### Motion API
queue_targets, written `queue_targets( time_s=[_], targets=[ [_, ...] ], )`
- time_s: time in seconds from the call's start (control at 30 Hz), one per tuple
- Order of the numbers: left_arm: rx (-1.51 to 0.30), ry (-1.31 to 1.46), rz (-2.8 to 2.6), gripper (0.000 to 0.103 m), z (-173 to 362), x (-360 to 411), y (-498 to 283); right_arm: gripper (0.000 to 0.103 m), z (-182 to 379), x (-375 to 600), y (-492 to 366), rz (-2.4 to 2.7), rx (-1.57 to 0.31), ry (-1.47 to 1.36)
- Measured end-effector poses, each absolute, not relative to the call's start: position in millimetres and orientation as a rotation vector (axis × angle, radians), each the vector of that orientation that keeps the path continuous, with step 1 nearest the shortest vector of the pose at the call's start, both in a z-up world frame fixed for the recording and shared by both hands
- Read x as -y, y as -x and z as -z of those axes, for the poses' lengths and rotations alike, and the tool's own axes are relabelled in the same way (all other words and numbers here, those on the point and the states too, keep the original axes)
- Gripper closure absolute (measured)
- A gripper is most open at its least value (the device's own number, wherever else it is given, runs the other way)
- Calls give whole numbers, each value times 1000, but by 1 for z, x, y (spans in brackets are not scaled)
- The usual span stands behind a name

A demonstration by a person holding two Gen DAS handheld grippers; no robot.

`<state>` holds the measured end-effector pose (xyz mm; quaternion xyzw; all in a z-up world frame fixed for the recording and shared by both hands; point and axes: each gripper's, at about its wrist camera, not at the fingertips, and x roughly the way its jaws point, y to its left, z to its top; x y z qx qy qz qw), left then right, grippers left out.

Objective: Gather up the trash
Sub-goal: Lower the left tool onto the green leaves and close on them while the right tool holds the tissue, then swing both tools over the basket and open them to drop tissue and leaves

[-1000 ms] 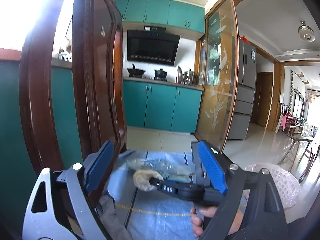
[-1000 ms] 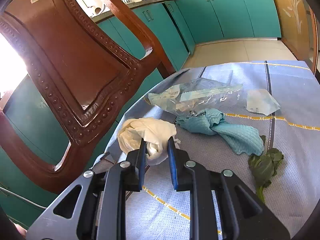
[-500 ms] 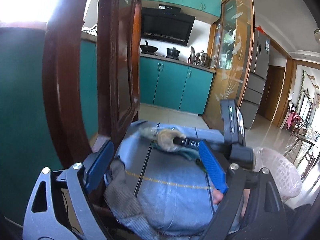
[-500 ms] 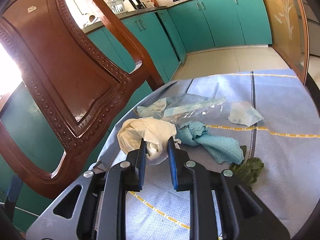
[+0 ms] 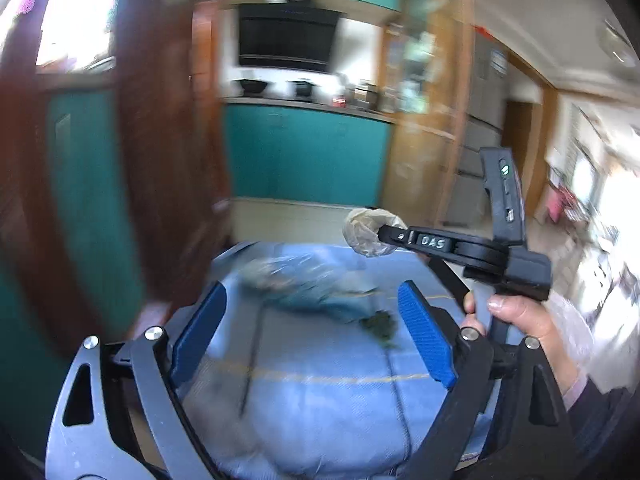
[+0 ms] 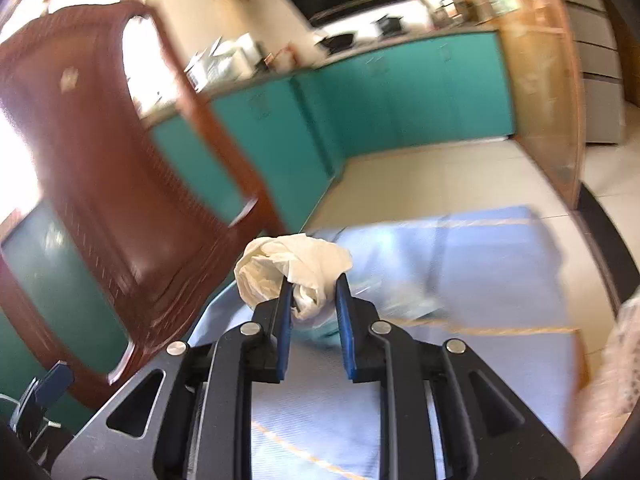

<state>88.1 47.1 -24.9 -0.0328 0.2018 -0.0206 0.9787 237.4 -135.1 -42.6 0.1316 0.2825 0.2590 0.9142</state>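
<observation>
1. Trash being collected now is a crumpled white wad, pinched between the blue fingers of the right tool; the left wrist view shows the same wad hanging in the air above the desk, clear of the blue cloth covering it.

2. Left tool is standing wide and is holding nothing, its fingers framing the litter lying on the desk.

3. Judging from the task, the step in hand is carrying the wad off to a bin. A pale mesh basket is showing at the right edge of the right wrist view, and it is probably the target, though blur is hiding its opening.

4. To do this well, the squeeze should be kept firm, since only a fold of the wad is sitting between the fingers and most of it is bulging out ahead; soft tissue like this could be slipping free on a quick swing.

5. Letting go should be waiting until the wad is hanging right over the opening, as something so light may be drifting aside.

6. Other litter is lying on the desk: a teal rag, a clear plastic bag beside it, and a dark green leafy scrap.

7. A carved wooden chair back is rising close on the left, so the swing should be going rightward, away from it.
</observation>
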Motion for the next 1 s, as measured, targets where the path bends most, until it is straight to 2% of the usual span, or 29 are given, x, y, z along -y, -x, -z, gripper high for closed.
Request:
queue_targets(
  time_s=[0.13, 0.23, 0.27, 0.33, 0.57, 0.67, 0.73, 0.77, 0.83, 0.87, 0.9, 1.0],
  targets=[
    [-515, 40, 76, 16, 26, -38, -160, 81, 36, 179, -235, -467, -557, -322],
    [-651, 125, 33, 19, 51, -43, -217, 81, 38, 199, -231, -436, -569, -329],
    [-709, 160, 22, 25, 61, -44, -226, 81, 39, 203, -230, -428, -574, -320],
    [-799, 239, 41, 25, 83, -41, -239, 81, 42, 207, -227, -418, -580, -299],
    [-873, 92, 82, 28, 127, 24, -251, 80, 45, 225, -217, -400, -588, -296],
    [-901, 42, 114, 37, 138, 41, -250, 80, 44, 232, -214, -398, -588, -309],
    [-916, 1, 105, 47, 144, 47, -251, 79, 46, 235, -214, -395, -597, -314],
    [-926, -4, 103, 58, 147, 46, -252, 79, 47, 236, -214, -395, -600, -315],
    [-916, -8, 104, 70, 148, 43, -251, 79, 48, 235, -213, -396, -605, -313],
    [-917, -11, 108, 82, 148, 42, -251, 79, 48, 234, -212, -396, -606, -311],
    [-914, -14, 107, 86, 147, 40, -251, 79, 47, 234, -212, -397, -606, -310],
    [-894, 9, 126, 89, 141, 35, -247, 79, 44, 233, -209, -401, -602, -306]
  ],
)
